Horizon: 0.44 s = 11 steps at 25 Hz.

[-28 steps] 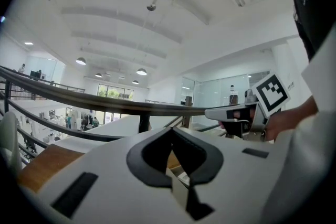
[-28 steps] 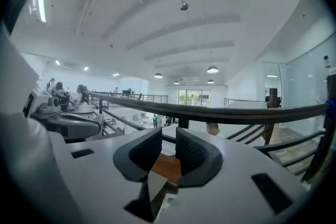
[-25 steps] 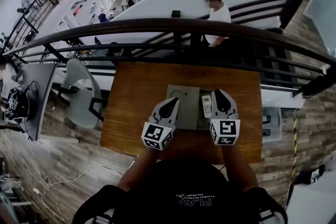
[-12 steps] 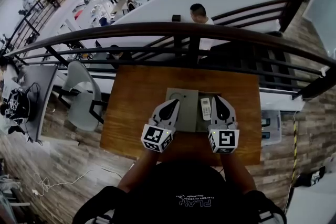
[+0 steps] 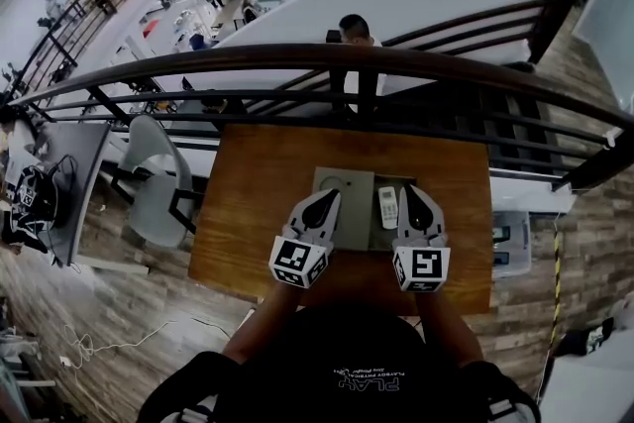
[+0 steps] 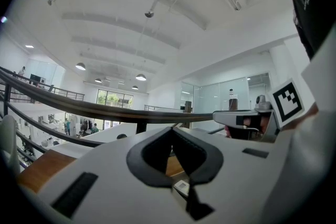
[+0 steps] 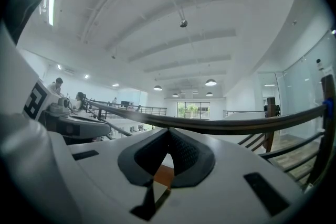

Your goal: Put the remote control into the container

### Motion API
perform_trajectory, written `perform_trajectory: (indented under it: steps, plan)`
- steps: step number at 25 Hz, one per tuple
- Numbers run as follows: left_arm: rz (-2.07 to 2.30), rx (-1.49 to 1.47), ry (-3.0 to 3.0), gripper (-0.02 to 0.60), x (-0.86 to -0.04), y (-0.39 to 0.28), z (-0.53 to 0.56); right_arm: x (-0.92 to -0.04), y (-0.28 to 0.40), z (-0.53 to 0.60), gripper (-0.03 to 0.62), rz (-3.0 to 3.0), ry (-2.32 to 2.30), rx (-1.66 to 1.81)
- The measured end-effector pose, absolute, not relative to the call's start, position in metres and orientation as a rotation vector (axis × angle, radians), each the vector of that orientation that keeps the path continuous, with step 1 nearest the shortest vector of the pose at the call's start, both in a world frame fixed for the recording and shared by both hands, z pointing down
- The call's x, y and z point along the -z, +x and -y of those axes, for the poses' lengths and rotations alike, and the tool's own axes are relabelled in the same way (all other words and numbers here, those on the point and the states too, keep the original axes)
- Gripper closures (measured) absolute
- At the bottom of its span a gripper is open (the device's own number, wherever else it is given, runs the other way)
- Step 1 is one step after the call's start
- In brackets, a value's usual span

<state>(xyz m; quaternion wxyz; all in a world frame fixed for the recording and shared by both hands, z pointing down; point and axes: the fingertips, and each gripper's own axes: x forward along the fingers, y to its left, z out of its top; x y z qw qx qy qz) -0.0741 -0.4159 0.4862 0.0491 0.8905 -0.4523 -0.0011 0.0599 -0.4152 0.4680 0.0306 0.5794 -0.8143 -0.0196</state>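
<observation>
Now the remote control lies lengthwise toward the railing.

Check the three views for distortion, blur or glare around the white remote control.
Head view: fisheye bows the dark curved handrail; the white rectangular remote control is small but evenly lit, no glare. Left gripper view: black vignette corners, near foreground soft. Right gripper view: same vignette, bright white ceiling, remote not discernible.

Remote control beside right tongs, wooden table.
</observation>
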Motion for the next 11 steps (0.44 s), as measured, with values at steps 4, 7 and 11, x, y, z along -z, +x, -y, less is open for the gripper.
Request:
perform_trajectory:
  steps: [4,7,11]
  plan:
    - [1.381,0.004,2.713,0.575,-0.4852,-0.0717,0.4158,-0.4686,0.0603,0.4135,0.566,2.504,1.776,0.053]
    - [1.379,0.007,2.715,0.575,-0.4839,-0.0708,0.415,-0.4695,0.0593,0.4117,0.565,2.505,1.771,0.052]
    - [1.372,0.011,2.722,0.575,-0.483,-0.0686,0.4131,-0.4723,0.0591,0.4095,0.565,2.491,1.768,0.058]
